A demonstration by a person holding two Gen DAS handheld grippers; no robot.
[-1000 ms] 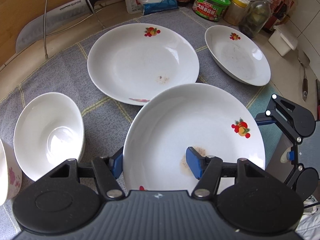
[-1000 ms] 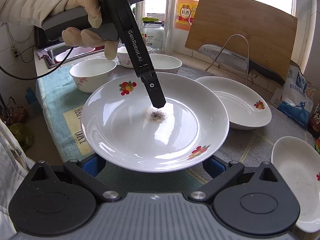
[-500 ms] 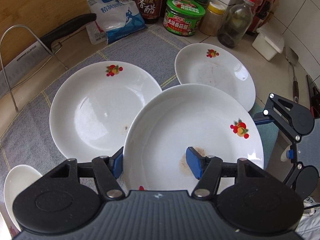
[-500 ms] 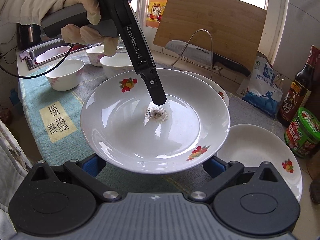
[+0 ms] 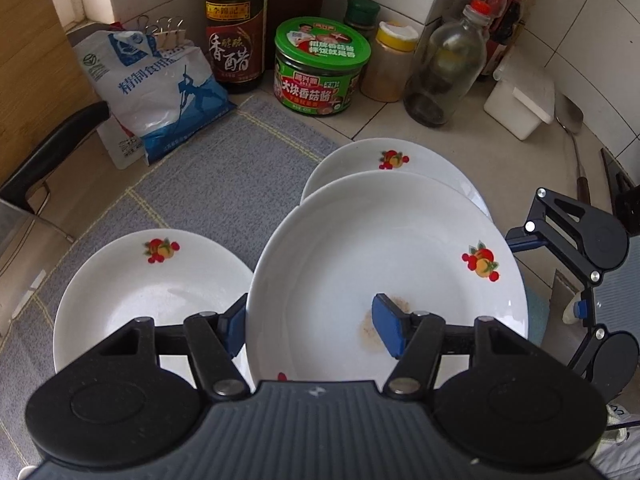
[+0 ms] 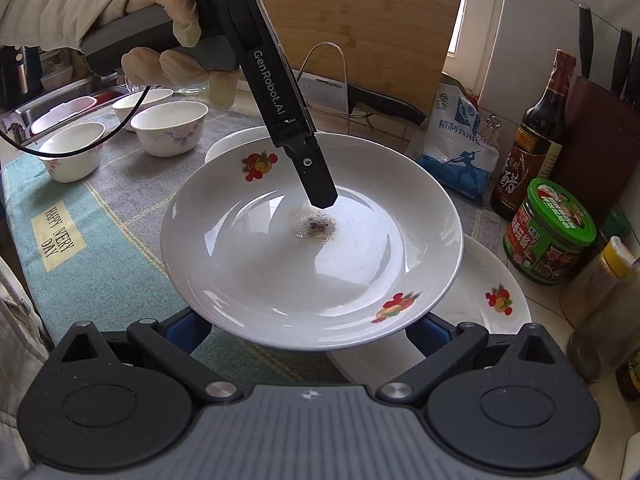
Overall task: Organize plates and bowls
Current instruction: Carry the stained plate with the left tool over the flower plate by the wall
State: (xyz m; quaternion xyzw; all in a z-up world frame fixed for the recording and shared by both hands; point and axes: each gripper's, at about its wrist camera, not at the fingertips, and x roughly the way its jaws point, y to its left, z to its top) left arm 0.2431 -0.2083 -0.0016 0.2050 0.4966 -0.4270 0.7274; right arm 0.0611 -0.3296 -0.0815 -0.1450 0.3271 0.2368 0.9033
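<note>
A white fruit-print plate [image 5: 380, 272] with a brown stain hangs in the air, my left gripper [image 5: 312, 330] shut on its rim, one pad inside the dish and one outside. In the right wrist view that gripper's upper finger [image 6: 314, 180] rests near the stain on the held plate [image 6: 312, 264]. My right gripper [image 6: 306, 330] stands open, its pads spread beside and below the plate's near edge. Just under the held plate lies a second plate [image 5: 400, 156] on the counter. A third plate [image 5: 152, 280] sits on the grey mat to the left. Three bowls [image 6: 168, 128] stand further left.
Along the back wall stand a salt bag [image 5: 160, 88], a vinegar bottle [image 5: 236, 36], a green jar [image 5: 320, 68], a glass bottle [image 5: 444, 64] and a white box [image 5: 520, 104]. A knife [image 6: 380, 102] on a wire rack leans at a cutting board [image 6: 360, 36].
Both grippers have carried the held plate to the right, from above the mat's middle to over the plate near the jars. The bowls have left the left wrist view.
</note>
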